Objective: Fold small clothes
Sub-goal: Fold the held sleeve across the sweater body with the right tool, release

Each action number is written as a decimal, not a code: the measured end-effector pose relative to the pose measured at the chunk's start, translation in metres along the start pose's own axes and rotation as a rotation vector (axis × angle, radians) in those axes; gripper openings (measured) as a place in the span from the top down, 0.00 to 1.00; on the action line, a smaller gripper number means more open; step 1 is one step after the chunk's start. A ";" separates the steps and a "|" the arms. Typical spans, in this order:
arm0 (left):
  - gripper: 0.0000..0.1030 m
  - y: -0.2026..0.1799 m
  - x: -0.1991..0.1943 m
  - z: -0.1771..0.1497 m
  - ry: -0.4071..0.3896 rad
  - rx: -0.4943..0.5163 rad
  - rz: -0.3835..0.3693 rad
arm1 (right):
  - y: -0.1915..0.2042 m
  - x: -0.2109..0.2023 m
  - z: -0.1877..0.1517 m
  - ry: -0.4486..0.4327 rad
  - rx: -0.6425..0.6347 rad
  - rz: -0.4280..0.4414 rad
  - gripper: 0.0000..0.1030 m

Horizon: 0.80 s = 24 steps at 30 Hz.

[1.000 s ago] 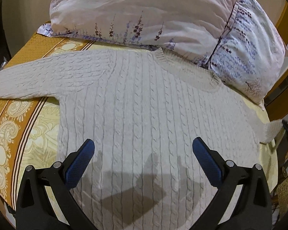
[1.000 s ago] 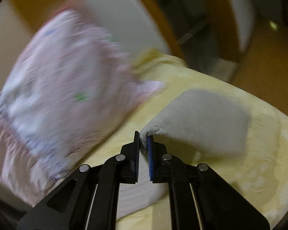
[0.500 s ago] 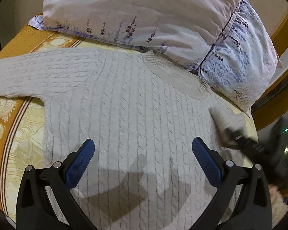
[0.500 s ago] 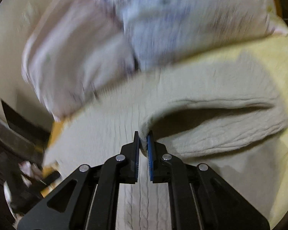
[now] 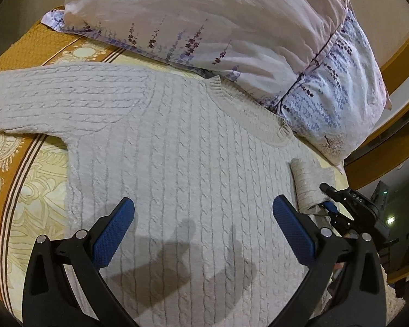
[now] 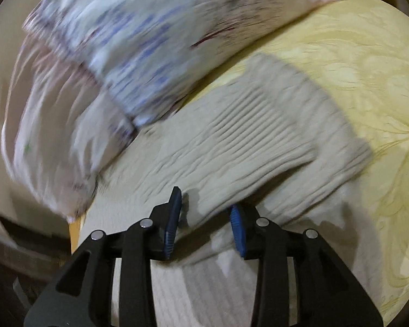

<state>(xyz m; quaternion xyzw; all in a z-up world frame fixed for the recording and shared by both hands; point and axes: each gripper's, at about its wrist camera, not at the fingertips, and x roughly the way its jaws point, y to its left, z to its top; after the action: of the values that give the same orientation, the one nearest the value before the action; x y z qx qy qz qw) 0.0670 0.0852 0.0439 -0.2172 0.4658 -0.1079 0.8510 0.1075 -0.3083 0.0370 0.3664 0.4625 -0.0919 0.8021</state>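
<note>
A cream cable-knit sweater (image 5: 177,163) lies flat on the bed, neck toward the pillows, left sleeve (image 5: 54,95) stretched out to the left. Its right sleeve (image 5: 310,182) is folded in over the body at the right edge. My left gripper (image 5: 203,229) is open and empty, hovering over the sweater's lower body. My right gripper (image 6: 205,218) has its jaws apart at the folded sleeve (image 6: 259,141), whose cuff lies loose between the pads. It also shows in the left wrist view (image 5: 340,204) at the sleeve's end.
Two floral pillows (image 5: 231,27) lie just behind the sweater's collar. The bed has a yellow and orange patterned cover (image 5: 13,177). A wooden bed frame (image 5: 381,158) runs along the right, with the bed's edge close beside the folded sleeve.
My right gripper carried the right sleeve in over the sweater body and has now opened, letting the cuff go. My left gripper drifted slightly and stays open.
</note>
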 end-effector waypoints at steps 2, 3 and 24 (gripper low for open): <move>0.02 0.005 -0.003 0.001 -0.005 -0.008 -0.004 | 0.002 0.001 0.003 -0.012 0.013 0.000 0.89; 0.03 0.009 -0.005 0.002 -0.009 -0.014 -0.006 | 0.008 -0.003 0.004 -0.036 0.002 0.006 0.91; 0.10 0.091 -0.054 0.010 -0.115 -0.178 0.006 | 0.172 0.066 -0.107 0.151 -0.425 0.098 0.92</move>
<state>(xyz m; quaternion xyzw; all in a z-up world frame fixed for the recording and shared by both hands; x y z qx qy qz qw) 0.0443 0.1894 0.0458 -0.2964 0.4244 -0.0511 0.8541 0.1561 -0.1004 0.0374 0.2171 0.5119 0.0744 0.8278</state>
